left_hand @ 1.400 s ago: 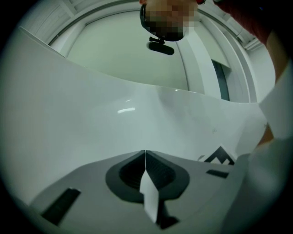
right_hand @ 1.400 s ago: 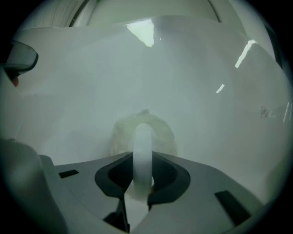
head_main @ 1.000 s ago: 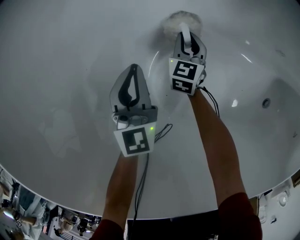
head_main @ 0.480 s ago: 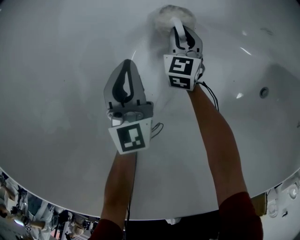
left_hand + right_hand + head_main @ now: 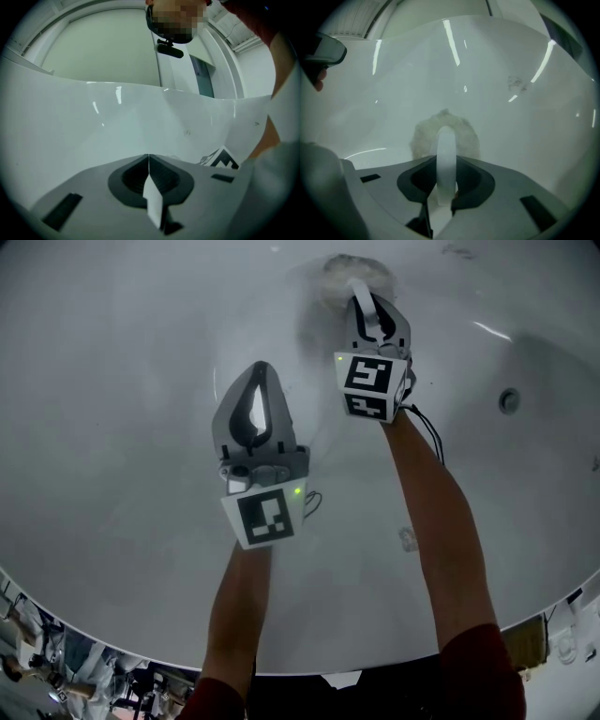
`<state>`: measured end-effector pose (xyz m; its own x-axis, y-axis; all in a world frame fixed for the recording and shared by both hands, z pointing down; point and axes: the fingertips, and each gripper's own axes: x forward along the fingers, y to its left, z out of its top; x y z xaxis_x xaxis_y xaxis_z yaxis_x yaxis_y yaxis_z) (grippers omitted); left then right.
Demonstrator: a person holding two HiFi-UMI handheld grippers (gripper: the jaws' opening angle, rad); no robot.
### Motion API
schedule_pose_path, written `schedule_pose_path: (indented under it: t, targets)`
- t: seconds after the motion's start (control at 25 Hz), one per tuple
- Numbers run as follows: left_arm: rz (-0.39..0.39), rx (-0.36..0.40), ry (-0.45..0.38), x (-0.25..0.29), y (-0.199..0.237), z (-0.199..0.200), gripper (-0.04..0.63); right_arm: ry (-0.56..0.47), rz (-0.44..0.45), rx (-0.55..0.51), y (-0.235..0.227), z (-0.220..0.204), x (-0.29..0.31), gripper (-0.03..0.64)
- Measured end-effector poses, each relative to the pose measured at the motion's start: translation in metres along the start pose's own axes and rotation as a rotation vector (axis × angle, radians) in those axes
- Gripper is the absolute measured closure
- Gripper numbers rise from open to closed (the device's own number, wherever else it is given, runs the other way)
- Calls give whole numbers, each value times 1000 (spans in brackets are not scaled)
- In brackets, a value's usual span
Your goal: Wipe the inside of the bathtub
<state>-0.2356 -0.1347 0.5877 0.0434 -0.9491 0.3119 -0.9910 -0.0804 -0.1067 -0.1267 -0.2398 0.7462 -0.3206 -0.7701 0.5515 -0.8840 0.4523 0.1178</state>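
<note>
Nearest, the curved rim of the white bathtub [image 5: 103,610] runs across the bottom of the head view. Both bare forearms reach over it and down into the basin, the right one coming out of a dark red sleeve [image 5: 480,669].

The left gripper [image 5: 259,371] hangs over the tub's smooth inner surface, left of centre and nearer than the other. In the left gripper view [image 5: 148,160] its jaws are clenched tight against each other with nothing between them. Its tips point at the bare white wall of the tub. Whether they touch the surface cannot be told. A thin black cable [image 5: 309,502] loops beside its marker cube.

Farther in and to the right, the right gripper [image 5: 364,298] is clamped on a narrow white handle [image 5: 446,154]. The handle stands upright between the jaws in the right gripper view. It belongs to a round, fluffy, off-white scrubbing pad [image 5: 349,268] just beyond the jaw tips. The pad [image 5: 423,136] lies against the far inner surface of the tub, near the top edge of the head view.

To the right, well apart from both grippers, a small round metal fitting [image 5: 509,400] sits in the tub's wall.
</note>
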Motion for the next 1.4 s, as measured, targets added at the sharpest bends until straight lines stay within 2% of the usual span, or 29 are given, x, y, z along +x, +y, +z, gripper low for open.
schedule_pose_path:
  t: [0.08, 0.24, 0.36, 0.56, 0.84, 0.96, 1.08, 1.2, 1.4]
  targets:
    - [1, 2, 8, -16, -15, -14, 578, 4, -18, 23, -9, -26, -17, 523]
    - [-12, 11, -15, -39, -76, 6, 578, -7, -52, 55, -70, -43, -65, 523]
    - [-17, 18, -14, -47, -115, -1, 578, 2, -64, 59, -102, -72, -83, 523]
    - [-58, 31, -13, -55, -256, -14, 578, 16, -107, 90, -220, -157, -140, 523]
    - [-100, 31, -28, -103, -339, 2, 578, 24, -190, 132, -300, -190, -225, 523]
    - [-140, 46, -23, -117, -397, 4, 578, 51, -259, 198, -363, -225, -264, 523]
    - [-171, 55, -33, -128, -458, 10, 578, 71, -291, 221, -414, -261, -305, 523]
    - [-187, 58, -45, -132, -484, 20, 578, 68, -289, 238, -430, -270, -323, 522]
    - [-196, 65, -51, -131, -486, 30, 578, 73, -276, 250, -425, -263, -319, 523]
